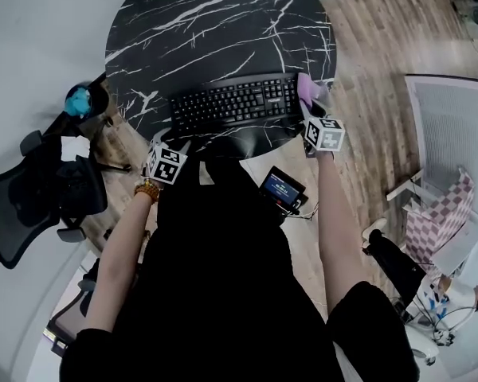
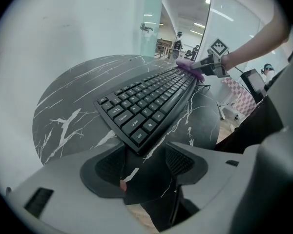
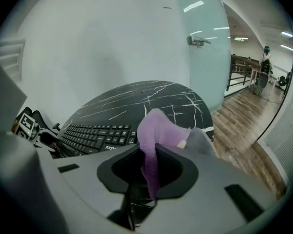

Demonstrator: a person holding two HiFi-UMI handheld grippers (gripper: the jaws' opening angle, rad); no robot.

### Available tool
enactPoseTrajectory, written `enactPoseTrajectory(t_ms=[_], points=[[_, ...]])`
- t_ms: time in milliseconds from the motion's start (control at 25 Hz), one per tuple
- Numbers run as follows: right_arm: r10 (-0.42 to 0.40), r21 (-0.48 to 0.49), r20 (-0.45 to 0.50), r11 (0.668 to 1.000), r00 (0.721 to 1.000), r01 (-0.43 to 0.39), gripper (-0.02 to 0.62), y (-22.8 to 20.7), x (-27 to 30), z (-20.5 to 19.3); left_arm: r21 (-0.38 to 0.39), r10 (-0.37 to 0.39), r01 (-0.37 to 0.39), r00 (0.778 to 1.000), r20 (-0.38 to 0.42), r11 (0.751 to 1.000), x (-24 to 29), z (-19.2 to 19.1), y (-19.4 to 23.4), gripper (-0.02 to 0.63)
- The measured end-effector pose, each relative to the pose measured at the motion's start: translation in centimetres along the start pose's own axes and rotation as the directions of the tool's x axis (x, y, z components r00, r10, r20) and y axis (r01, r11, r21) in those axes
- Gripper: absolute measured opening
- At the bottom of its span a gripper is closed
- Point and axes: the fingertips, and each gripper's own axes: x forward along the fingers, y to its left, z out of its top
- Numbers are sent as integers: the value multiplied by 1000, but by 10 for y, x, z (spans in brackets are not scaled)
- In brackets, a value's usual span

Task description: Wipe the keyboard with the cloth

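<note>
A black keyboard (image 1: 235, 102) lies near the front edge of a round black marble table (image 1: 207, 22). My right gripper (image 1: 311, 106) is shut on a purple cloth (image 1: 309, 90) at the keyboard's right end. In the right gripper view the cloth (image 3: 154, 130) bulges up from between the jaws of that gripper (image 3: 154, 167), and the keyboard (image 3: 95, 135) lies to the left. My left gripper (image 1: 169, 143) is at the keyboard's front left corner. In the left gripper view it (image 2: 144, 162) stands open, with the corner of the keyboard (image 2: 146, 101) just ahead of the gap.
A black office chair (image 1: 48, 189) stands left of the table, with a blue object (image 1: 80, 100) beside it. A small device with a lit screen (image 1: 283, 189) hangs at the person's waist. A white panel (image 1: 454, 126) and a pink checked item (image 1: 438, 213) stand at the right on the wooden floor.
</note>
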Motion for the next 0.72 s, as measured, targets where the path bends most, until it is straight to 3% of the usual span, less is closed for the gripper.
enactPoseTrajectory(t_ms=[360,720], points=[[-34,65,-25,997,999,35,89,7,12,-7,-5,2,-2,1000,-2,1000,1,1,0,256],[-17,30,-44,999,999,18,91,26,15,-10,-4,3,-3,1000,-3,1000,-1,2,1,256]])
